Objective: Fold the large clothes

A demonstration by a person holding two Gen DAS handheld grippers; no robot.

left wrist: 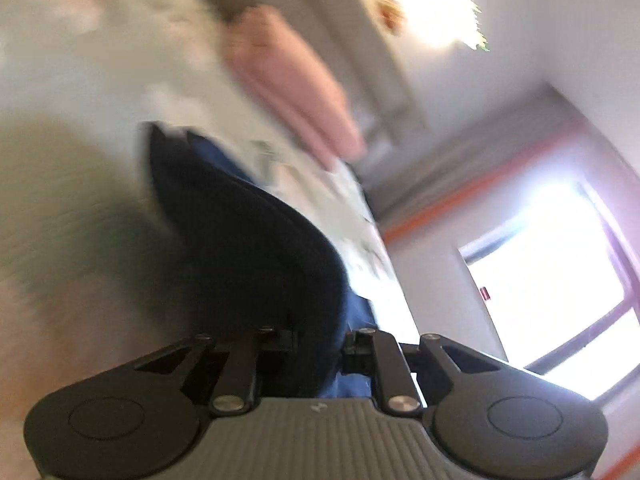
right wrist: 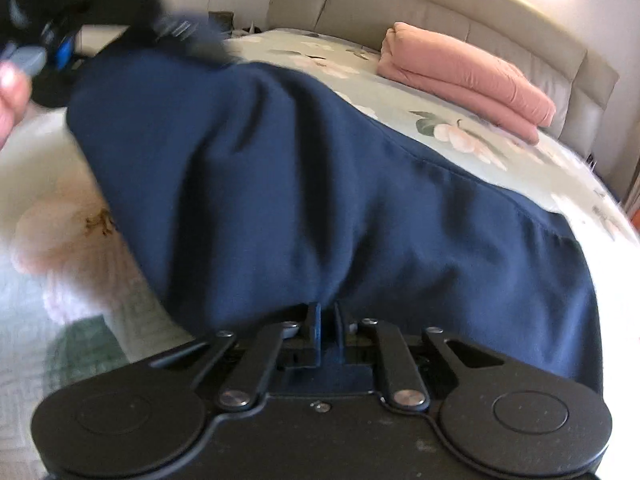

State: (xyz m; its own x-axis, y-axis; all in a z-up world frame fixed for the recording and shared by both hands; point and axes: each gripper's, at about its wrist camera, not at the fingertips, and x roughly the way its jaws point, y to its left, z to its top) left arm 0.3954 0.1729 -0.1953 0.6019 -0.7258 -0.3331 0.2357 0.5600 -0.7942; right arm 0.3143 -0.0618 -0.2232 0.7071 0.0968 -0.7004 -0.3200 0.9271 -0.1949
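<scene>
Garment: navy blue garment (right wrist: pixel 304 184) draped over the floral bedspread (right wrist: pixel 460 132), raised at both ends.
Right gripper (right wrist: pixel 329 320): jaws nearly together, pinching the garment's near edge.
Left gripper (left wrist: pixel 320 344): jaws narrow, cloth bunched between them; view blurred.
Background: folded pink blanket (right wrist: pixel 464 76) near the padded headboard (right wrist: pixel 400 12).

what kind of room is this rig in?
Almost certainly a bedroom: a bed with a floral bedspread, a padded headboard behind it, and a folded pink blanket on top.
</scene>
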